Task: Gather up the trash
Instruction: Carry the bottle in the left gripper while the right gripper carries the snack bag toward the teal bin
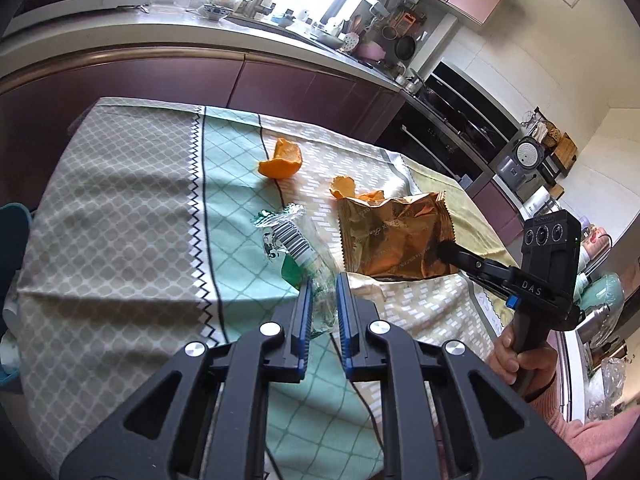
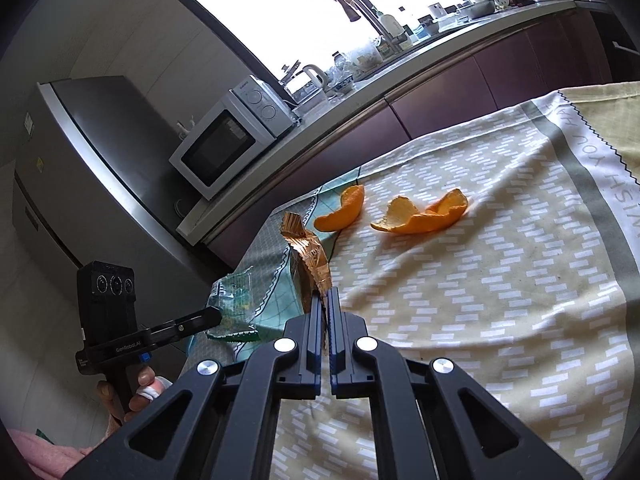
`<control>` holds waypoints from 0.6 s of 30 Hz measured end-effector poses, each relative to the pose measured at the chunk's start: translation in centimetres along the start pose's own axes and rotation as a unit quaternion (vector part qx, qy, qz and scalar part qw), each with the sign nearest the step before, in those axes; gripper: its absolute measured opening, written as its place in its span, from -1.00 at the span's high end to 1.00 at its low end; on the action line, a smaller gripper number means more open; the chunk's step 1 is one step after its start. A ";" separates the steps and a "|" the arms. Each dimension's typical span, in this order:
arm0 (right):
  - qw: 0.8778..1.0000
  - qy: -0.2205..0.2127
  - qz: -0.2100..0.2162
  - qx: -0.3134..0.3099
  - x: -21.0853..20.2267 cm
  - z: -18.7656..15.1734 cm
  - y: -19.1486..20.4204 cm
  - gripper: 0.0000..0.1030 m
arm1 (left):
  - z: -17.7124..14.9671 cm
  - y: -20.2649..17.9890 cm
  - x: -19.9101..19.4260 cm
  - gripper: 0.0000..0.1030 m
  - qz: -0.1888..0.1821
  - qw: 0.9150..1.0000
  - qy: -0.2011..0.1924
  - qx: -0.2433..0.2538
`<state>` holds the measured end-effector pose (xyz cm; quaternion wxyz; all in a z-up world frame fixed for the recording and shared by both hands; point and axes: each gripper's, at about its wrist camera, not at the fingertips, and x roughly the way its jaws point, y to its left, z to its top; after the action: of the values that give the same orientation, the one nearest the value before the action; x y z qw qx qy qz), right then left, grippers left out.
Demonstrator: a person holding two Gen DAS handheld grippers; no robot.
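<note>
My left gripper (image 1: 324,286) is shut on a clear plastic wrapper (image 1: 298,248) with a barcode and green print, held over the patterned tablecloth (image 1: 120,220). My right gripper (image 2: 325,298) is shut on the edge of a gold foil snack bag (image 2: 306,264), which stands lifted off the cloth; the bag also shows in the left wrist view (image 1: 394,234), with the right gripper (image 1: 446,250) pinching its lower right corner. Orange peels lie on the cloth: one (image 1: 280,160) far middle, another (image 1: 344,186) behind the bag. In the right wrist view they are a small peel (image 2: 342,210) and a larger one (image 2: 424,216).
A kitchen counter (image 1: 200,36) with dark cabinets runs behind the table. A microwave (image 2: 228,136) and a fridge (image 2: 80,168) stand at the left in the right wrist view. A blue object (image 1: 14,232) sits at the table's left edge.
</note>
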<state>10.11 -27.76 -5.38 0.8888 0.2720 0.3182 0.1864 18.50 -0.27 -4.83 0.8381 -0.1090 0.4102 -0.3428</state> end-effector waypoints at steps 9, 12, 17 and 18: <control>0.998 0.014 0.044 -0.031 2.4 0.5 4.1 0.96 | -1.0 3.8 -7.2 0.76 0.047 0.998 -0.041 -0.013; 0.997 0.026 0.061 -0.040 3.9 0.5 5.7 0.96 | -1.0 5.6 -9.5 0.76 0.065 0.996 -0.054 -0.020; 0.993 0.054 0.089 -0.059 7.6 0.7 8.9 0.96 | -1.3 9.4 -13.4 0.76 0.108 0.991 -0.074 -0.037; 0.992 0.060 0.096 -0.063 8.3 0.7 9.6 0.96 | -1.3 9.9 -13.9 0.76 0.117 0.989 -0.077 -0.041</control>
<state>15.12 -16.32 -3.04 0.8614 0.2332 0.3311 0.3066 16.40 16.44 -1.76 0.8963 -0.1203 0.3681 -0.2162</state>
